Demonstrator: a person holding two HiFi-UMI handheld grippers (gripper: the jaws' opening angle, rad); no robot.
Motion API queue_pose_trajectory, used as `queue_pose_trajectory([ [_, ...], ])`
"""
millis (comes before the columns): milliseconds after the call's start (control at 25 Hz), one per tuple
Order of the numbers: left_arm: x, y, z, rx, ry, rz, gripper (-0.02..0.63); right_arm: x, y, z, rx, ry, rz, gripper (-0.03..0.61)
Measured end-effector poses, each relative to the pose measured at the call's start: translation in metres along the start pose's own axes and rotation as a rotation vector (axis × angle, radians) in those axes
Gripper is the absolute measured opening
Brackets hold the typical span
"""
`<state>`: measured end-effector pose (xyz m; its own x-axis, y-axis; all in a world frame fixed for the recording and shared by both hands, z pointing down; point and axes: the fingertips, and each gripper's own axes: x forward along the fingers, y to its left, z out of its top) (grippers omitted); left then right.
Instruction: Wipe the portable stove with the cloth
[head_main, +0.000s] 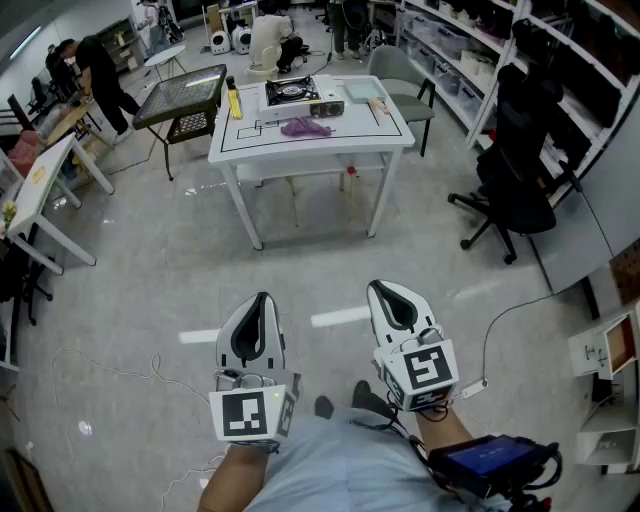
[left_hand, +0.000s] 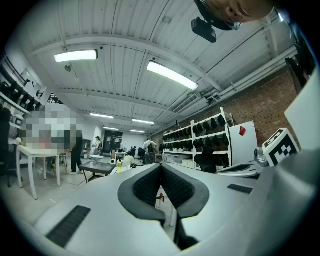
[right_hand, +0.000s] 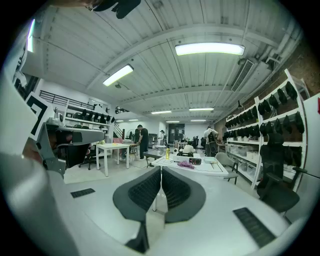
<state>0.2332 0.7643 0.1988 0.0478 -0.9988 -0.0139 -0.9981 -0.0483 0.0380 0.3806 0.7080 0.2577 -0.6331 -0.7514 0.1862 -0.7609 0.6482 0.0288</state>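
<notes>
jaws of the left gripper (head_main: 261, 304) are pressed together, empty. far ahead on the white table (head_main: 385, 130) the purple cloth (head_main: 305, 127) lies sideways, just in front of the portable stove (head_main: 291, 94), about midway between both hands. the right gripper (head_main: 389, 295) is pinched together and empty as well.

portable stove (head_main: 291, 93) too small for detail, cloth (head_main: 305, 127) shape unclear

A white tabletop (head_main: 385, 132) stands across the floor, carrying a portable stove (head_main: 292, 95), a purple cloth (head_main: 306, 127) just in front of it and a yellow bottle (head_main: 234, 102) at its left. Well apart from it, low in view, the left tool (head_main: 263, 298) and right tool (head_main: 378, 288) point toward it, jaws together, empty.
</notes>
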Motion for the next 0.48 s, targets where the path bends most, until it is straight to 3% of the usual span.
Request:
queue_pose_trajectory([
  [480,0.0002,0.0103,0.0002,0.001,0.014,0.005,0.018,0.0076,0.0061,-0.0008,0.017,0.008,0.015,0.051],
])
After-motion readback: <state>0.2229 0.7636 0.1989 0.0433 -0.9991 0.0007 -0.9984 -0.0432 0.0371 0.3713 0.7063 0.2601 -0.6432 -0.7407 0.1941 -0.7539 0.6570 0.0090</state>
